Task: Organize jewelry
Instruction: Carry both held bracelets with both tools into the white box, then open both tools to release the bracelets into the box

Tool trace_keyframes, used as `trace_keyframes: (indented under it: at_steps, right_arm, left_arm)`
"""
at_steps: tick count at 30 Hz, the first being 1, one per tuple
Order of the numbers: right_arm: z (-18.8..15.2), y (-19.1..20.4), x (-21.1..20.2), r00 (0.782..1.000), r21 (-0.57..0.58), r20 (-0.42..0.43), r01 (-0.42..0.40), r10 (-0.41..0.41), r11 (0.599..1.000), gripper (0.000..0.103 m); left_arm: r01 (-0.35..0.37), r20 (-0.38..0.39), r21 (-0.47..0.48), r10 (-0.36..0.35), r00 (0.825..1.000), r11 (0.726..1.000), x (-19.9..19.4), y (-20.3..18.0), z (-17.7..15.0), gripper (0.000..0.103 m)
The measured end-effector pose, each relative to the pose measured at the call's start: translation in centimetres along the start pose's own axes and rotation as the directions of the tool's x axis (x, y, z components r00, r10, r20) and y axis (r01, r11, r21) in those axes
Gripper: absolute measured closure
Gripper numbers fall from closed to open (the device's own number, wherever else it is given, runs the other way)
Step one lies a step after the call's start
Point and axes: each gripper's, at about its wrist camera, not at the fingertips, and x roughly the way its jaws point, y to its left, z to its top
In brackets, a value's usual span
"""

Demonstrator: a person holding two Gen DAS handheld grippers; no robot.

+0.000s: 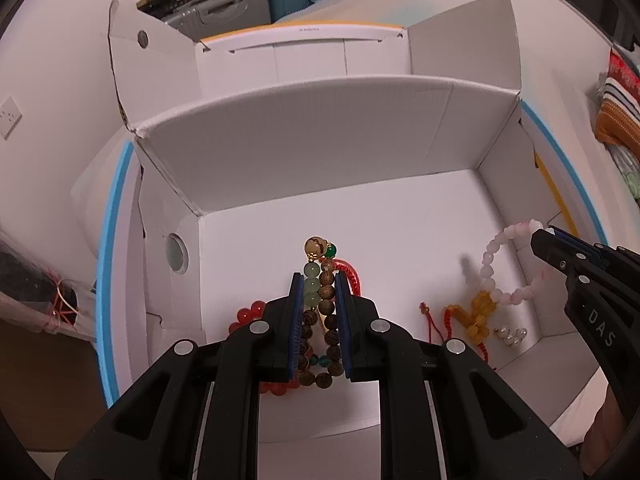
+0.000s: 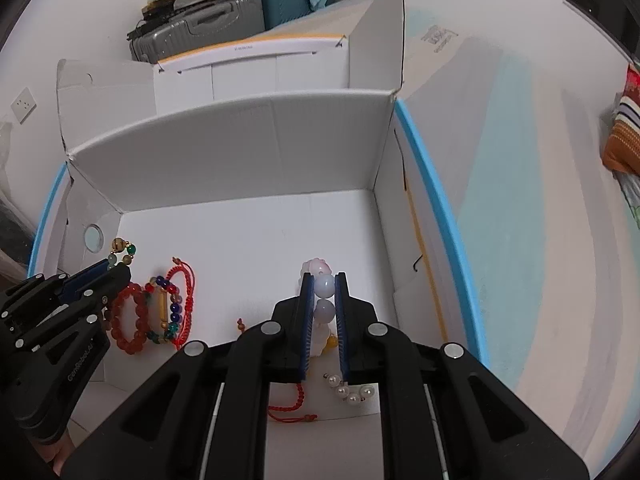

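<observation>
Jewelry hangs from both your tools inside the white box (image 1: 320,168): left gripper (image 1: 318,280) clamps the wooden bead bracelet (image 1: 326,320), right gripper (image 2: 323,280) pinches the pink bead bracelet (image 2: 324,286), whose round beads could slip and drop onto the pearls (image 2: 350,392).

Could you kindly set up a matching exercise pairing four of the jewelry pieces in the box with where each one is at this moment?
Things:
1. wooden bead bracelet
2. pale pink bead bracelet
3. red bead bracelet
4. pearl piece

Places:
A. lying on the box floor below the right tool
B. clamped in the left tool
C. lying beside the left tool
D. clamped in the right tool

Pairs: 1-B, 2-D, 3-C, 4-A
</observation>
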Motion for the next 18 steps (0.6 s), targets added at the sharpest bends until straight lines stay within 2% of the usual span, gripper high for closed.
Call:
trace_keyframes:
  at_steps: [5, 6, 7, 9, 11, 13, 15, 17, 18]
  right_arm:
    - [-0.3, -0.1, 0.5, 1.0, 0.011, -0.009, -0.018, 0.018, 1.0, 0.091]
    - [-0.4, -0.2, 0.4, 1.0, 0.014, -0.009, -0.03, 0.03, 0.999, 0.082]
    - [-0.5, -0.2, 0.2, 0.999, 0.018, -0.002, -0.044, 0.044, 0.999, 0.067]
    - [-0.6, -0.3, -0.6, 0.998, 0.021, 0.027, -0.052, 0.052, 0.998, 0.056]
    - [-0.7, -0.5, -1.8, 0.997, 0.02, 0.05, -0.066, 0.065, 0.998, 0.049]
    - [-0.9, -0.8, -2.9, 0.994, 0.024, 0.072, -0.082, 0.08, 0.996, 0.035]
    - [-1.2, -1.0, -4.2, 0.992, 0.024, 0.097, -0.088, 0.086, 0.996, 0.027]
    - [-1.6, -1.0, -5.6, 0.988, 0.017, 0.125, -0.093, 0.09, 0.995, 0.023]
    - [-1.8, -1.0, -6.2, 0.987, 0.013, 0.134, -0.092, 0.089, 0.996, 0.019]
  left_arm:
    - [0.004, -0.011, -0.001, -0.004, 1.0, 1.0, 0.4, 0.1, 0.0, 0.086]
    - [0.006, -0.01, -0.004, -0.006, 1.0, 1.0, 0.5, 0.2, 0.1, 0.086]
    - [0.005, -0.004, -0.009, -0.005, 1.0, 1.0, 0.2, 0.4, 0.2, 0.085]
    - [0.006, 0.008, -0.019, -0.006, 1.0, 1.0, -0.4, 0.6, 0.2, 0.069]
    - [0.012, 0.037, -0.033, -0.01, 0.999, 0.999, -1.6, 0.8, 0.2, 0.057]
    - [0.006, 0.072, -0.044, -0.003, 0.997, 0.999, -2.8, 1.0, 0.0, 0.044]
    - [0.002, 0.109, -0.063, 0.005, 0.994, 0.998, -4.2, 1.3, -0.3, 0.027]
    - [0.003, 0.146, -0.072, 0.008, 0.989, 0.997, -5.5, 1.4, -0.8, 0.014]
    - [0.001, 0.165, -0.075, 0.012, 0.986, 0.997, -6.2, 1.5, -1.2, 0.013]
